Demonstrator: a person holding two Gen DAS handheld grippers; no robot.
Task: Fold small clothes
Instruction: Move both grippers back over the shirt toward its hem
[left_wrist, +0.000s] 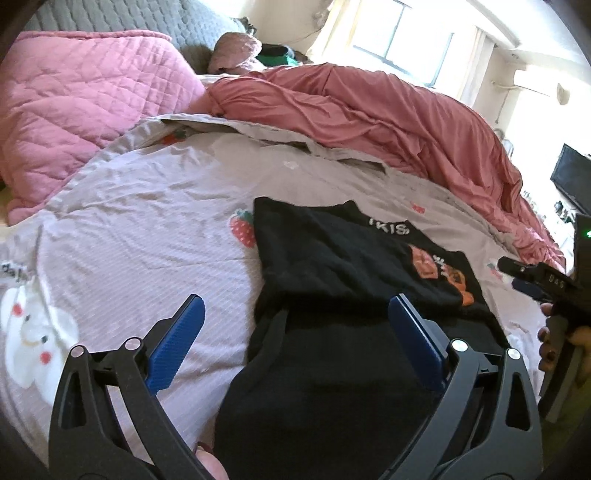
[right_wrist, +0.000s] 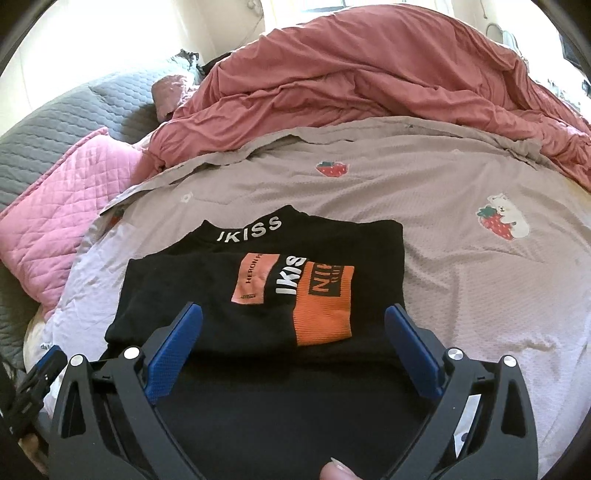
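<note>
Black fabric fills the near edge of both views: one black top (right_wrist: 258, 266) lies on the bed (right_wrist: 461, 295), well in from its far edge. By its look the fold is mostly done: the body is doubled over itself into a compact block, its orange patches and white lettering facing up, the collar band toward the far edge. What may remain is a last fold or tidying, though I cannot tell how the near part lies. Left tongs (left_wrist: 295, 332) stand spread, pinching nothing; right tongs (right_wrist: 293, 328) likewise spread and empty above the cloth. Count: one garment, two tongs, one pink quilted pillow (left_wrist: 85, 110), one red-pink duvet (right_wrist: 369, 81).
</note>
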